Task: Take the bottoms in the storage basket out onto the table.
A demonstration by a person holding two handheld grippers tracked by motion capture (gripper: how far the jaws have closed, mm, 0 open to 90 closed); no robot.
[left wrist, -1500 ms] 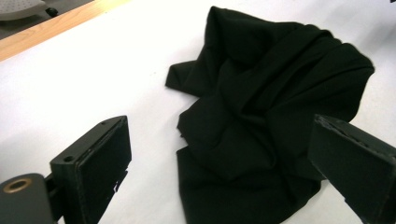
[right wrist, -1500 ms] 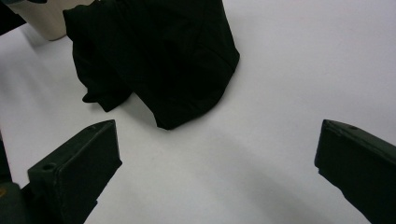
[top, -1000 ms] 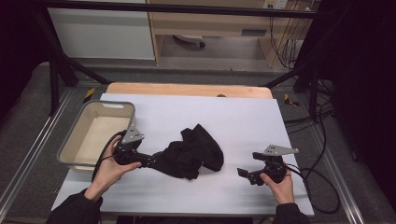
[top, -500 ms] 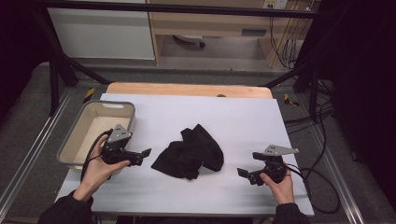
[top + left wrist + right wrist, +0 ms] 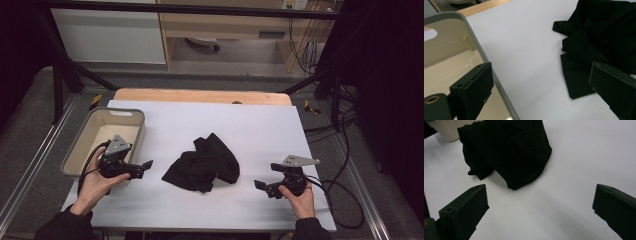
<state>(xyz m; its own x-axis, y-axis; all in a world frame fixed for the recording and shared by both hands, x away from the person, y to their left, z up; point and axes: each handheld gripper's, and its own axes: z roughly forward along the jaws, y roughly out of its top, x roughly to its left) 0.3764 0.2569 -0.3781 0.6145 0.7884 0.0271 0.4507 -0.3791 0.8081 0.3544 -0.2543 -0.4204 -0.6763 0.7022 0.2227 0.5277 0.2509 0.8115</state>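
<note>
White sheeting covers the counter (image 5: 210, 210), seen from the high view, with a wooden strip along its far edge and dark floor and cables around it. At the centre lies a crumpled black cloth (image 5: 202, 163), loose and unfolded. To its left stands a grey bin (image 5: 75, 159) with nothing visible inside. The left gripper (image 5: 146, 164) hovers between bin and cloth, its jaws spread and holding nothing. The right gripper (image 5: 259, 185) rests well apart from the cloth on the other side, jaws also spread and free. Judging from this, the cloth has not been picked up, and whatever handling is intended, folding or putting it in the bin, seems to remain ahead.

From the left gripper view, two black jaws stand wide apart. One sits over the rim of the grey bin (image 5: 477, 50); the other is in front of the black cloth (image 5: 596, 37). I cannot tell whether it touches the fabric.

From the right gripper view, the jaws gape wide over bare white counter (image 5: 579, 157). The black cloth (image 5: 509, 150) lies ahead, apart from both jaws.
</note>
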